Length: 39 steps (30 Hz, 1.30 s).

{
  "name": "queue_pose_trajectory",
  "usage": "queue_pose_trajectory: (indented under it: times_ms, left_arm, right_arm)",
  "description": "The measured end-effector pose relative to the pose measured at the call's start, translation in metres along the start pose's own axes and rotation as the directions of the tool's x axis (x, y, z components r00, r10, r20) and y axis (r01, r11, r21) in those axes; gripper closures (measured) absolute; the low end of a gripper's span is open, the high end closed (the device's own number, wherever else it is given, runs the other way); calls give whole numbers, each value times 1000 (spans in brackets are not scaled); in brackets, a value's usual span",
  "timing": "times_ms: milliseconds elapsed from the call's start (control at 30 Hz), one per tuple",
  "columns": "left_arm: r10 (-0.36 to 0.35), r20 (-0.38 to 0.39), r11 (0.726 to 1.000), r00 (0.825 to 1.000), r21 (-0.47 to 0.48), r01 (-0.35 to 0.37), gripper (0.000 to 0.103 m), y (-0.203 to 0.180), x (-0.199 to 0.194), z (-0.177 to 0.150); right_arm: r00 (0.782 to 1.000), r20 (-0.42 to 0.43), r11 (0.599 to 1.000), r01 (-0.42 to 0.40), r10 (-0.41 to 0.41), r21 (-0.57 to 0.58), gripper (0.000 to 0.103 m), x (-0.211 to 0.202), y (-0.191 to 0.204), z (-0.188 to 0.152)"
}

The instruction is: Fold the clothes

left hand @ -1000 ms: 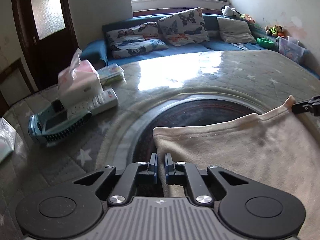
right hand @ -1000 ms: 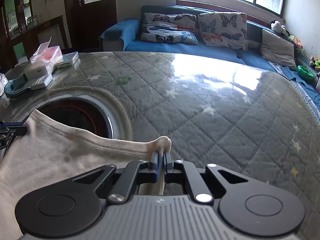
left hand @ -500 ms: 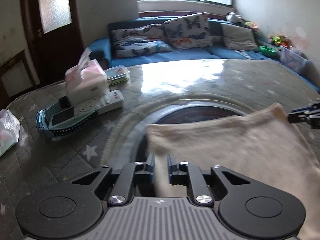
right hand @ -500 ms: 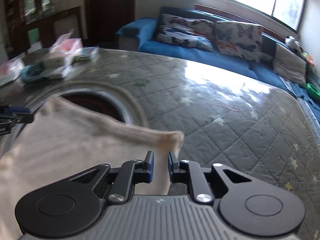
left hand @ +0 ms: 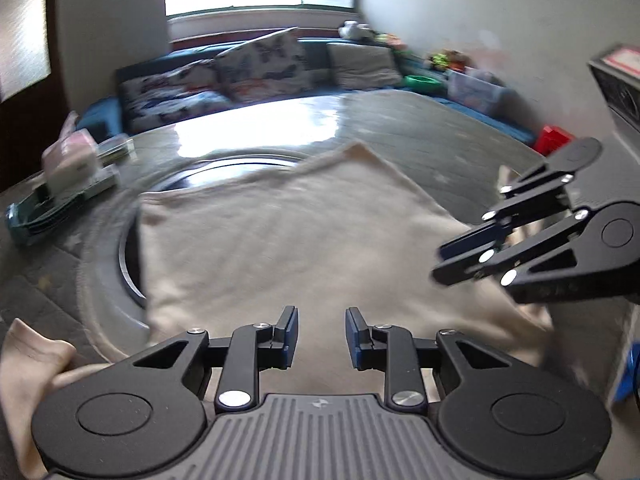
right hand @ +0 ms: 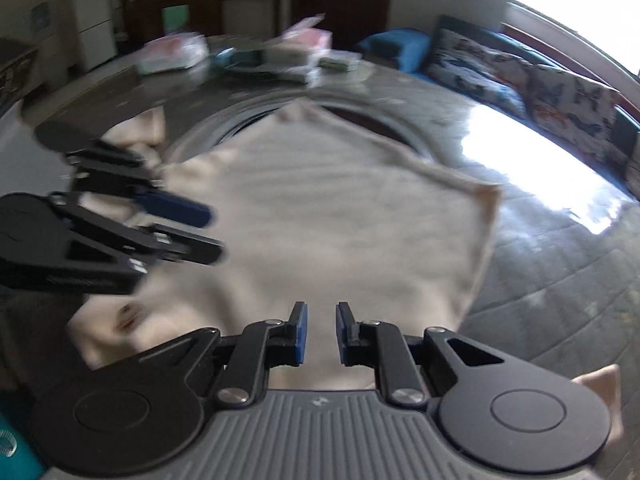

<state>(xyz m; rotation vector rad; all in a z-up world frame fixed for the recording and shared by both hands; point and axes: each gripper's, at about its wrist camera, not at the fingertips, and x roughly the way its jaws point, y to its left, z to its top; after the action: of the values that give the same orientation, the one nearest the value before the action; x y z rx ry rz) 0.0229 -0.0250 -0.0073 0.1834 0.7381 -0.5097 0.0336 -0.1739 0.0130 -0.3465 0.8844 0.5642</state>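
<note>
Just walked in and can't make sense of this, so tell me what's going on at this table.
A person is folding clothes with a handheld claw in each hand. A cream garment lies spread on the quilted table cover, partly over a dark round inset. Both the left claw and the right claw are open and hold nothing; each hovers above the near part of the cloth. A tissue box and other clutter sit at the table's far side. The frames are blurred by motion.

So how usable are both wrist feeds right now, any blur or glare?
Left wrist view: motion blur smears the cream garment and table clutter; window glare washes out the tabletop. Right wrist view: blurred too, the left gripper streaked, glare at right.
</note>
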Motion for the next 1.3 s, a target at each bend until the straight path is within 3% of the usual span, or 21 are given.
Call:
queue_pose_trajectory:
  times_ms: [300,567,700,833,900,1300]
  left_arm:
    - [-9,-3,994,1000,109,9,74,-21,-6,-22]
    - [-13,30,1000,999,7,13,69,-20,-5,1]
    - [-43,26,999,999,5,43,68,-31,2,3]
    - [-88,25,996,996,35,87,67,-47,6,2]
    - [-104,21,993,994,53,103,66,-54,7,1]
    - [-148,-7,985,989,88,148,61,-64,12,-4]
  right_arm:
    - [1000,14,993,-12,14,-121,88,-17,52,-34]
    - [997,72,999,-25,28,-37,88,-36,42,-42]
    - [992,92,995,80,-86,62,87,-51,10,-41]
    - [973,42,948,209,-225,239,87,-47,-47,-45]
    - [955,0,905,280,-295,320,80,-42,-78,-50]
    - [909,-93,763,394,-407,513,77,-13,-157,-57]
